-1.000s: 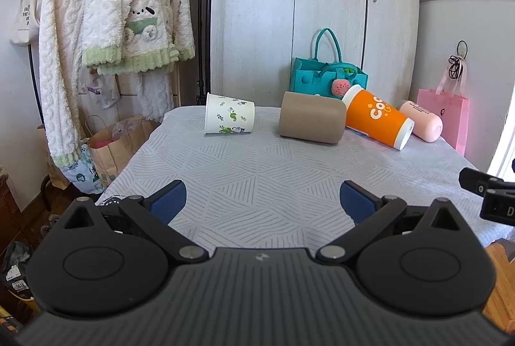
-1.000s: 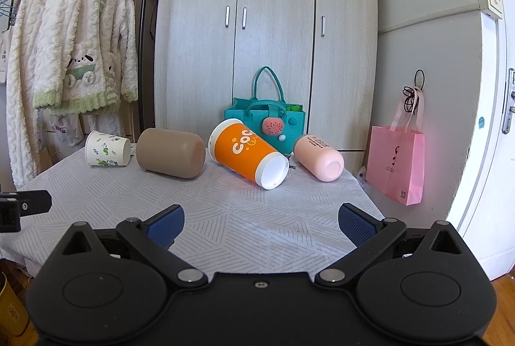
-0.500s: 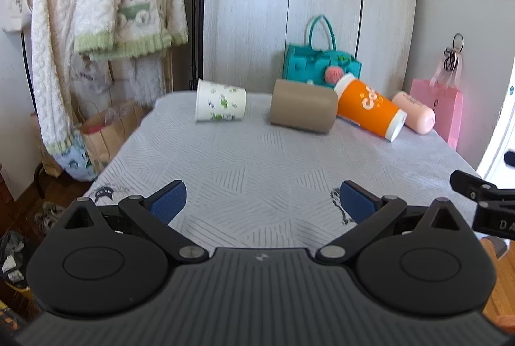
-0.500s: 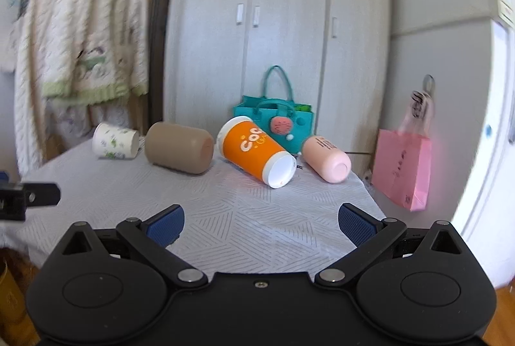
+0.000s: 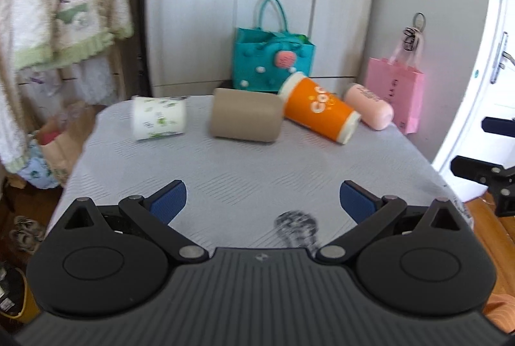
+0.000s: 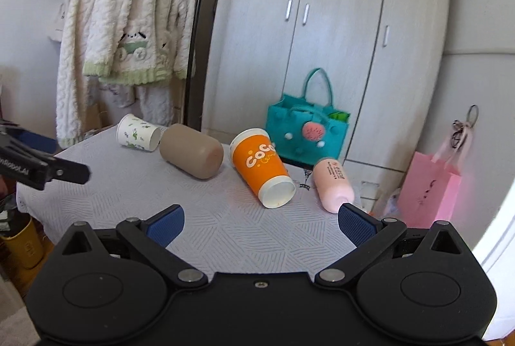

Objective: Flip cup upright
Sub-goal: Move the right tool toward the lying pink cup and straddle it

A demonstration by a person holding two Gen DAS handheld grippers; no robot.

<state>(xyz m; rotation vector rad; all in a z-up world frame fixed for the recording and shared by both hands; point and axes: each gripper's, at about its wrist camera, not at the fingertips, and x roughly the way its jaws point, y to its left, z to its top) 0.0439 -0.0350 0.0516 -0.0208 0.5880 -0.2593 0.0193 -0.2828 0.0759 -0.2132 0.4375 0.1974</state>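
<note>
Right wrist view: my right gripper (image 6: 259, 219) fingers are spread wide with nothing in them, left gripper (image 5: 262, 196) too. The orange cup (image 6: 262, 167) lies on its side just ahead. It's round, so a clumsy nudge could roll it off the desk (image 6: 128, 194).

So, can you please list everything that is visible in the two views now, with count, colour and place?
paper cup: 1, white with green print, lying at far left of the table
tan cup: 1, beige, lying beside the paper cup
orange cup: 1, orange and white, lying mid-table
pink bottle: 1, pink, lying at the right edge
table: 1, grey patterned cloth
teal bag: 1, teal, behind the cups
pink bag: 1, pink, by the wall at right
robe: 1, white and green, hanging at left
wardrobe: 1, grey, behind
left gripper: fingers blue, open
right gripper: fingers blue, open
</note>
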